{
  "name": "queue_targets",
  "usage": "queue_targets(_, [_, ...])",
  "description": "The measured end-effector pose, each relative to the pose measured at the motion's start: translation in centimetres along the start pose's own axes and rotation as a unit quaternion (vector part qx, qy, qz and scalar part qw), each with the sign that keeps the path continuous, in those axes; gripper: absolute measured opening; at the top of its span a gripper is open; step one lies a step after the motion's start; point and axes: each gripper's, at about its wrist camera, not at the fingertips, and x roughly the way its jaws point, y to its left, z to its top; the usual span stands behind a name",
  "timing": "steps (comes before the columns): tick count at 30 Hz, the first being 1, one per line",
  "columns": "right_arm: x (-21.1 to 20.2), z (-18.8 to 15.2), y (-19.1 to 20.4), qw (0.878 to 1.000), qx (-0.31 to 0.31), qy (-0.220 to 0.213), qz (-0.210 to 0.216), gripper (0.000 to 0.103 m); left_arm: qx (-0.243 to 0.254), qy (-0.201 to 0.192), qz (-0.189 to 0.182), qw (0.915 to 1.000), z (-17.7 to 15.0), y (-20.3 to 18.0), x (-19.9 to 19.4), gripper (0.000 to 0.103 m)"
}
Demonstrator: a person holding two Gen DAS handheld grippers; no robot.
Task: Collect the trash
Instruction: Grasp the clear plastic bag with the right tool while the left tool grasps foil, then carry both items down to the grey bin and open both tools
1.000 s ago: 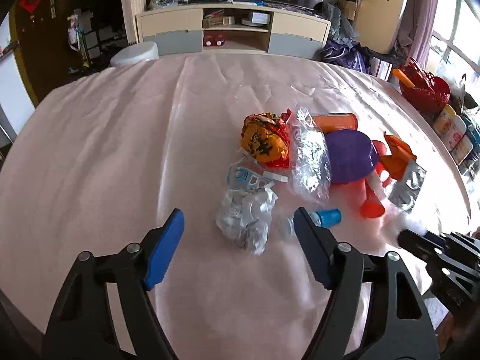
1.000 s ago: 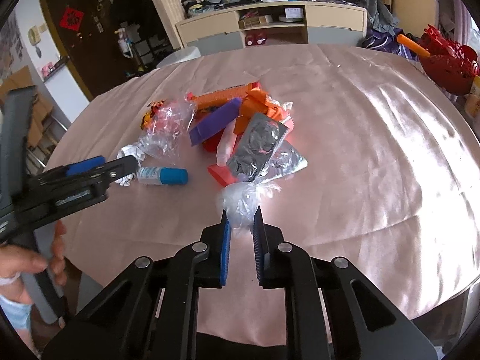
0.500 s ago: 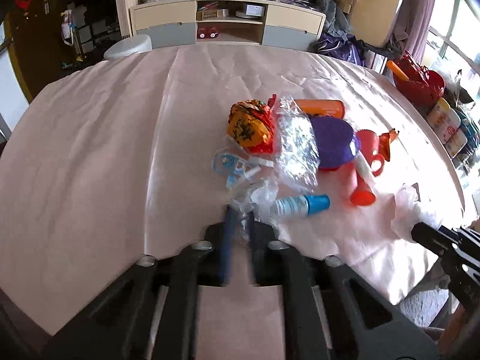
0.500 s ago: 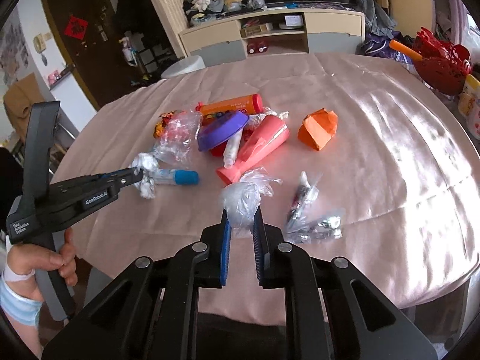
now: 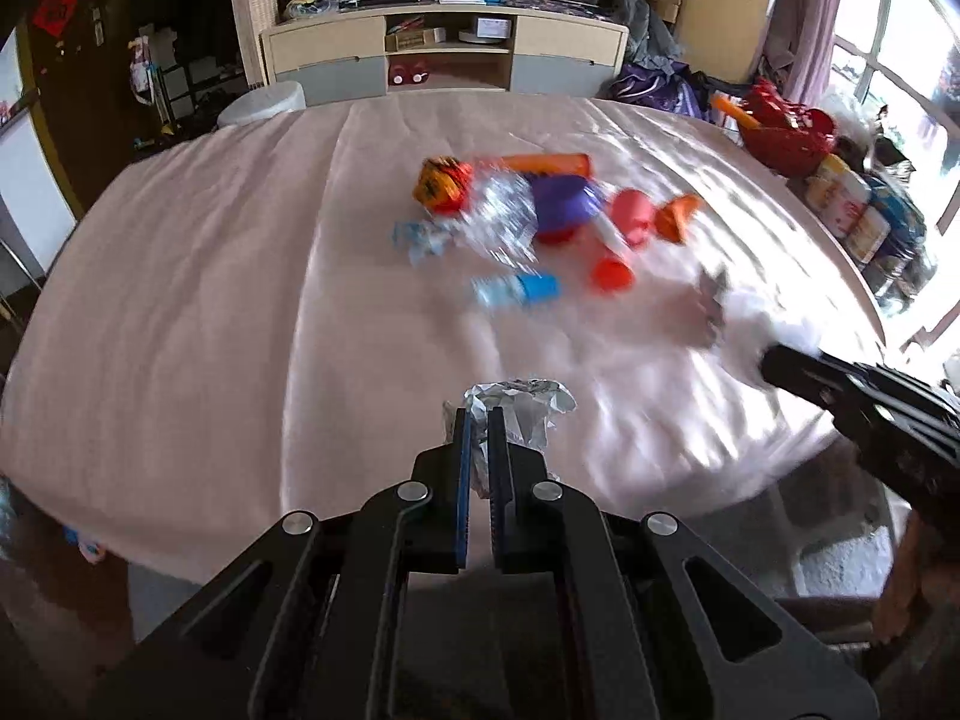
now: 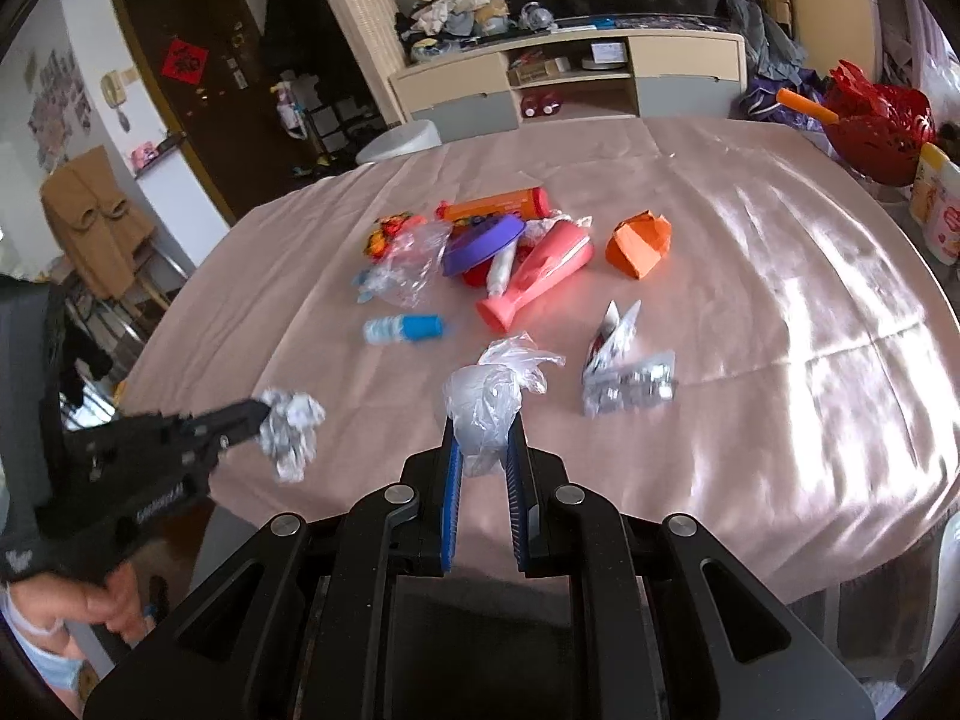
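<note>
My left gripper is shut on a crumpled silver foil wrapper, lifted off the pink tablecloth near the table's front edge. From the right wrist view the same wrapper hangs from the left gripper's tip at the lower left. My right gripper is shut on a clear plastic bag, held above the cloth. The remaining trash lies mid-table: a small blue-capped bottle, a pink bottle, a purple lid, an orange tube and silver blister packs.
A folded orange paper and a clear wrapper lie beside the pile. A red basket and canisters stand at the right edge. A white stool and a cabinet are behind the table. A hand holds the left gripper.
My left gripper shut on the foil wrapper and pulled it back toward the table's front edge. My right gripper drew back and up with the plastic bag; the blister packs dropped onto the cloth.
</note>
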Motion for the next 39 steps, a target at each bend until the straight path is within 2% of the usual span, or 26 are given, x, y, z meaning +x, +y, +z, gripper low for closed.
queue_targets(3, [-1.0, -1.4, 0.5, 1.000, -0.005, -0.001, 0.006, 0.015, -0.005, 0.004, -0.011, 0.9999, -2.8, -0.9, -1.1, 0.004])
queue_targets(6, [-0.9, -4.1, 0.4, 0.999, 0.011, 0.022, 0.031, 0.015, -0.006, 0.014, -0.020, 0.9997, -5.2, -1.6, -1.1, 0.004])
queue_targets(14, [-0.3, -9.9, 0.7, 0.997, 0.007, 0.076, 0.017, 0.015, -0.017, 0.056, -0.043, 0.9973, -11.7, -2.5, 0.5, 0.004])
queue_targets(21, [0.6, -14.0, -0.4, 0.991, 0.025, 0.130, 0.016, 0.018, -0.020, 0.082, -0.061, 0.9945, -15.5, -3.7, 1.6, 0.004])
queue_targets(28, [0.7, -15.7, -0.7, 0.988, 0.032, 0.148, 0.016, 0.018, -0.014, 0.099, -0.071, 0.9925, -18.2, -4.9, 2.1, 0.004])
queue_targets(32, [1.1, -15.9, -1.0, 0.987, 0.040, 0.154, 0.005, 0.020, 0.000, 0.112, -0.069, 0.9914, -18.9, -5.3, 2.6, 0.008])
queue_targets(33, [1.3, -15.9, -0.9, 0.987, 0.042, 0.157, 0.003, 0.025, 0.000, 0.112, -0.068, 0.9914, -18.9, -5.3, 2.6, 0.013])
queue_targets(34, [1.5, -15.9, -0.9, 0.986, 0.043, 0.159, 0.003, 0.037, 0.000, 0.110, -0.067, 0.9916, -18.9, -5.3, 2.6, 0.016])
queue_targets(36, [1.7, -16.0, -0.7, 0.986, 0.037, 0.161, 0.006, 0.052, -0.002, 0.109, -0.066, 0.9919, -18.7, -5.2, 2.6, 0.022])
queue_targets(39, [1.6, -16.0, -0.5, 0.987, 0.025, 0.161, 0.004, 0.052, -0.005, 0.110, -0.066, 0.9918, -18.7, -5.0, 2.5, 0.024])
